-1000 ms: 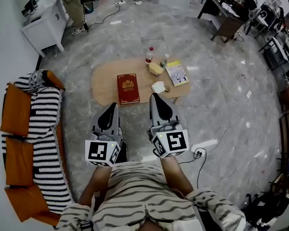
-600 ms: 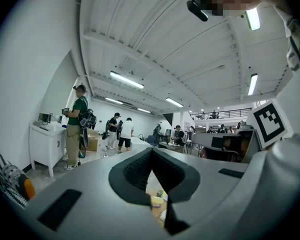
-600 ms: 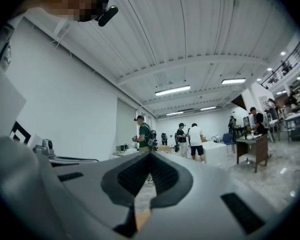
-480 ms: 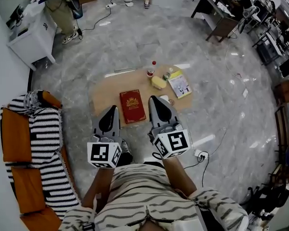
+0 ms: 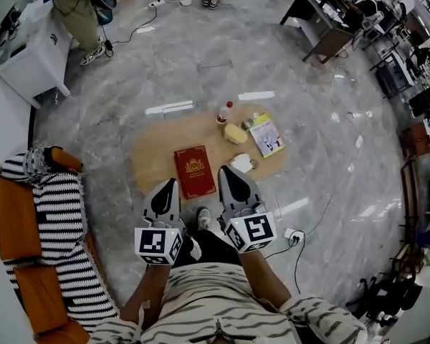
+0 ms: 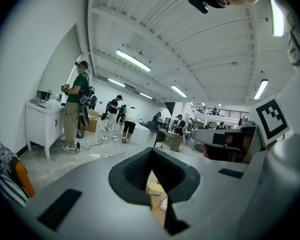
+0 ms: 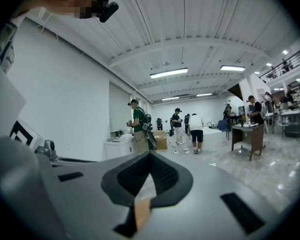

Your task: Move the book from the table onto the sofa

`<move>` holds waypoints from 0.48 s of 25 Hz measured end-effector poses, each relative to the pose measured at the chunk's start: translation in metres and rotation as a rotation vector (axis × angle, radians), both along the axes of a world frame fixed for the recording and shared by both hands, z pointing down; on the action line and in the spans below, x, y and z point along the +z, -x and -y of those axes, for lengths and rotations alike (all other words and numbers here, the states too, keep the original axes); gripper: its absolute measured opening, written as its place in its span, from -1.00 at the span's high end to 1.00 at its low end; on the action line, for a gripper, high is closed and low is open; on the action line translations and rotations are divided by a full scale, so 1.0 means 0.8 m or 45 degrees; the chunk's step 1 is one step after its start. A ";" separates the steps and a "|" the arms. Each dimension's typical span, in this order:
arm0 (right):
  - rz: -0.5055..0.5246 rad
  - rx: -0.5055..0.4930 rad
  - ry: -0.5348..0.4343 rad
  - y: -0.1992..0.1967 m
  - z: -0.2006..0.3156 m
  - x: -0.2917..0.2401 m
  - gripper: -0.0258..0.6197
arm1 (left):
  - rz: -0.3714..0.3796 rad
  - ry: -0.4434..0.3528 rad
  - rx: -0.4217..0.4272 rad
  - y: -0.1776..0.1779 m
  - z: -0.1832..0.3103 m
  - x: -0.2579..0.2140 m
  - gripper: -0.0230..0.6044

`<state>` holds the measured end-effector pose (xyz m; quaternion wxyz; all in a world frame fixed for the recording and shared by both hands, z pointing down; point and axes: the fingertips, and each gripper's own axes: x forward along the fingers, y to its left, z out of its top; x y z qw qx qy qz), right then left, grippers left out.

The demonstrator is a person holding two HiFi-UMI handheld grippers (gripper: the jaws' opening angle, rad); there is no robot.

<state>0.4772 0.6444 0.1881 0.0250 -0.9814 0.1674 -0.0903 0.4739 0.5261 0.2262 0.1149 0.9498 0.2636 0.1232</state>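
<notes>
A red book (image 5: 192,170) with a gold emblem lies flat on the near side of a low oval wooden table (image 5: 152,155). In the head view my left gripper (image 5: 170,184) is shut and empty, its tip at the table's near edge just left of the book's lower corner. My right gripper (image 5: 223,171) is also shut and empty, with its tip right beside the book's right edge. The orange sofa (image 5: 16,224) with a striped blanket (image 5: 64,228) stands at the left. In the gripper views both pairs of jaws are closed, left gripper (image 6: 151,183) and right gripper (image 7: 148,180).
On the table's far right are a bottle (image 5: 228,110), a yellow object (image 5: 236,132), a booklet (image 5: 267,135) and a white cup (image 5: 239,163). A cable and plug strip (image 5: 291,233) lie on the floor at the right. A white cabinet (image 5: 23,49), desks and people stand farther off.
Both grippers have moved forward and a little down toward the table, and their tips now flank the red book's near end. Both stayed shut. The sofa has slid toward the frame's left.
</notes>
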 end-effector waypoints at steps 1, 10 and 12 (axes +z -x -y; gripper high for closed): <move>0.015 -0.002 0.002 -0.008 -0.002 0.011 0.91 | 0.013 -0.005 -0.002 -0.008 -0.002 0.010 0.91; 0.211 0.005 -0.032 -0.043 -0.042 0.125 0.91 | 0.214 -0.077 -0.018 -0.036 -0.017 0.116 0.91; 0.247 0.007 -0.038 -0.048 -0.050 0.149 0.91 | 0.261 -0.083 -0.015 -0.039 -0.023 0.140 0.91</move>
